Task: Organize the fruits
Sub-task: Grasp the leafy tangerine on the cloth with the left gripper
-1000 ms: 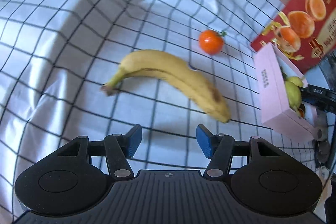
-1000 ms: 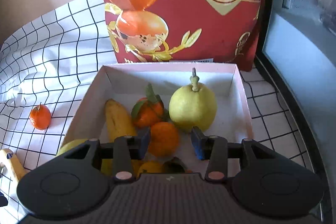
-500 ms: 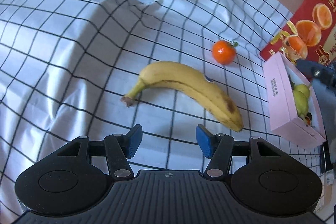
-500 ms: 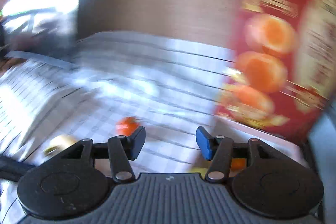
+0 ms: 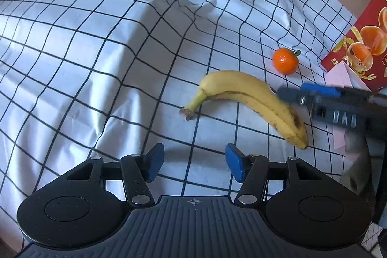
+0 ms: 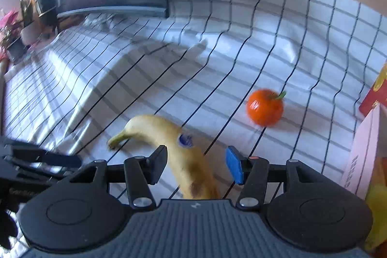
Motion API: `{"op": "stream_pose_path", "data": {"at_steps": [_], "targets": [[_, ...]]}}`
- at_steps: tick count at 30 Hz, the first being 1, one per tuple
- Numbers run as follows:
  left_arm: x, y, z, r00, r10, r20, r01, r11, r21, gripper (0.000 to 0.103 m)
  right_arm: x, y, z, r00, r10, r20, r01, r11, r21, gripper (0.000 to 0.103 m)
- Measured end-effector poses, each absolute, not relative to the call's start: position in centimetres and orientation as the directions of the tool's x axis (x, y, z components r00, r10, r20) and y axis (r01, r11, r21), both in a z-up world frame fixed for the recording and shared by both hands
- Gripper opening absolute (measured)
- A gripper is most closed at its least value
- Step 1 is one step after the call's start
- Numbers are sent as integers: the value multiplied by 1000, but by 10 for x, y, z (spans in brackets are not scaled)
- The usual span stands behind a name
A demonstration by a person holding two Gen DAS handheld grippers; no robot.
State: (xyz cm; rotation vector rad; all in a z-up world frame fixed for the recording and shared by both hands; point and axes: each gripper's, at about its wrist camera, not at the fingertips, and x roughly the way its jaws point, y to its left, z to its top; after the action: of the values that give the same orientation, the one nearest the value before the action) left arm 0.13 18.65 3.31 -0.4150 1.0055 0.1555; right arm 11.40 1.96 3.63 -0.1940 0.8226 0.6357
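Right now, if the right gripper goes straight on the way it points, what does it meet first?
Most likely the banana: its lower part lies between the open fingers of the right gripper, untouched by either. The tangerine sits farther off to the right. Depth is unclear.

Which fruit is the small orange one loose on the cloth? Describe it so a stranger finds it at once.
Start at the white checked cloth and find the red bag at its edge. Just before it lies the tangerine, beyond the banana: small, round, orange, with a green stem.

Right gripper (image 6: 196, 166) swung from box to banana (image 6: 169, 134), fingers opening.
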Motion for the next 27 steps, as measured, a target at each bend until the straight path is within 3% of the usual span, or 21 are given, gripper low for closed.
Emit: {"op": "stream_pose_path", "data": {"at_steps": [4, 10, 17, 24, 27], "targets": [[0, 190, 35, 550, -89, -830, -301, 906, -296, 57, 125, 17, 41, 616, 391, -684, -484, 873, 62, 54], [20, 191, 64, 683, -187, -706, -158, 906, -393, 57, 119, 0, 45, 647, 377, -663, -388, 911, 139, 54], [114, 139, 81, 656, -234, -718, 162, 972, -169, 57, 53, -21, 46, 668, 373, -644, -425, 902, 81, 54], [189, 90, 48, 603, -151, -784, 232, 973, -9, 57, -7, -36, 31, 664, 326, -673, -434, 901, 9, 54], [199, 85, 41, 585, -179, -791, 254, 967, -30, 64, -25, -46, 23, 650, 324, -687, -432, 902, 16, 54]]}}
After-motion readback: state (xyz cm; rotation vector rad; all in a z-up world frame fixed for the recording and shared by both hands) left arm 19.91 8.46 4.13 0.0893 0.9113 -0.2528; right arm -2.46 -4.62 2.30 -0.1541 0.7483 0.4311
